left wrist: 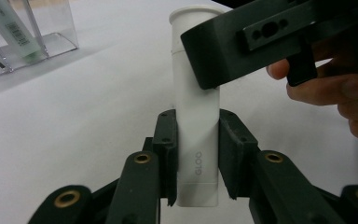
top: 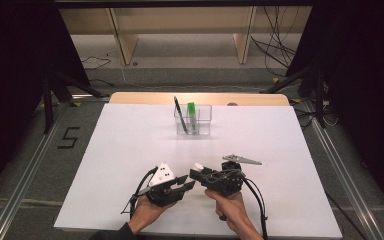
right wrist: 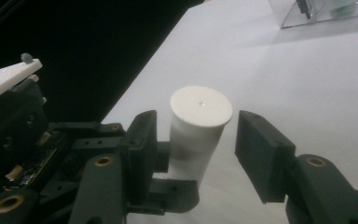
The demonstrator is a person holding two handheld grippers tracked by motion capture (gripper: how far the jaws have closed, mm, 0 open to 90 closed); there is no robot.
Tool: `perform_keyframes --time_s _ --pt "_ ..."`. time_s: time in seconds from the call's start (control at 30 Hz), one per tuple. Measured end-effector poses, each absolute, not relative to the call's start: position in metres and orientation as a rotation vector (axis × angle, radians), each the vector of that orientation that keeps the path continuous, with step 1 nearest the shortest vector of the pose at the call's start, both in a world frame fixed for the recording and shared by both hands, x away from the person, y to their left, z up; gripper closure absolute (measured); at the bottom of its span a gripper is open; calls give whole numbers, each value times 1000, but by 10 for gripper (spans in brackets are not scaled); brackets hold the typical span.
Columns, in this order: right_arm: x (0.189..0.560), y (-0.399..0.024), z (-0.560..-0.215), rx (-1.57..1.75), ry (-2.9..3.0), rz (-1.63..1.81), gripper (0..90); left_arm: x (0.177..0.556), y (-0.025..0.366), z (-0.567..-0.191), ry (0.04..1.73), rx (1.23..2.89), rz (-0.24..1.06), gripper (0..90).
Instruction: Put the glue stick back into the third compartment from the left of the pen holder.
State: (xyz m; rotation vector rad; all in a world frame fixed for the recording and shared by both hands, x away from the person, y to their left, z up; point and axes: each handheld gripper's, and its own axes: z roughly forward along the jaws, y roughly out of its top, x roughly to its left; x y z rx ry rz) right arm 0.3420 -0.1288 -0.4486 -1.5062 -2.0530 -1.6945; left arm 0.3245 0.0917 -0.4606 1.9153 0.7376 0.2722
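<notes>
At the near edge of the white table point(top: 130, 150), between the two hands, we list one white glue stick point(left wrist: 196, 107), held level above the sheet.

Left gripper point(top: 177, 189): jaws shut on the lower body of the glue stick, pads pressing both sides just above its base, as its own view shows.

Right gripper point(right wrist: 193, 154): jaws set around the capped end of the same stick. In its own view the left pad lies against or very near the cap point(right wrist: 200, 105), while the right pad stands apart with a clear gap; we cannot say for certain that the left pad touches. We record these jaws as open, not yet gripping.

The two grippers face each other, tips nearly meeting, each in a hand point(top: 147, 212).

Other items: a clear plastic holder point(top: 193, 120) at the far middle of the table, well apart from the grippers. In it stand a black pen point(top: 179, 114) and a green marker point(top: 192, 116), both leaning. Nothing lies between the grippers and the holder.

Beyond the table: a wooden shelf frame point(top: 180, 30) and loose cables point(top: 275, 45) on the floor.
</notes>
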Motion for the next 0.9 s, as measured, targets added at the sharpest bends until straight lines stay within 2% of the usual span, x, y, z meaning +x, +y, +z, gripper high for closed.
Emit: perform_keyframes --time_s 0.4,0.7,0.8,0.83,0.9 --pt "343 -129 -452 -1493 -2012 -1690 656 323 90 -462 729 1923 264 705" --pt "342 -130 -450 -1480 -2007 -1697 673 324 91 -461 710 1916 251 683" --pt "342 -132 -447 -1474 -2011 -1719 674 324 89 -462 724 1943 222 496" --pt "342 -135 -444 -1483 -2032 -1737 674 325 89 -463 716 1955 209 399" --pt "342 -136 -442 -1488 -2045 -1744 675 324 89 -463 707 1972 204 365"
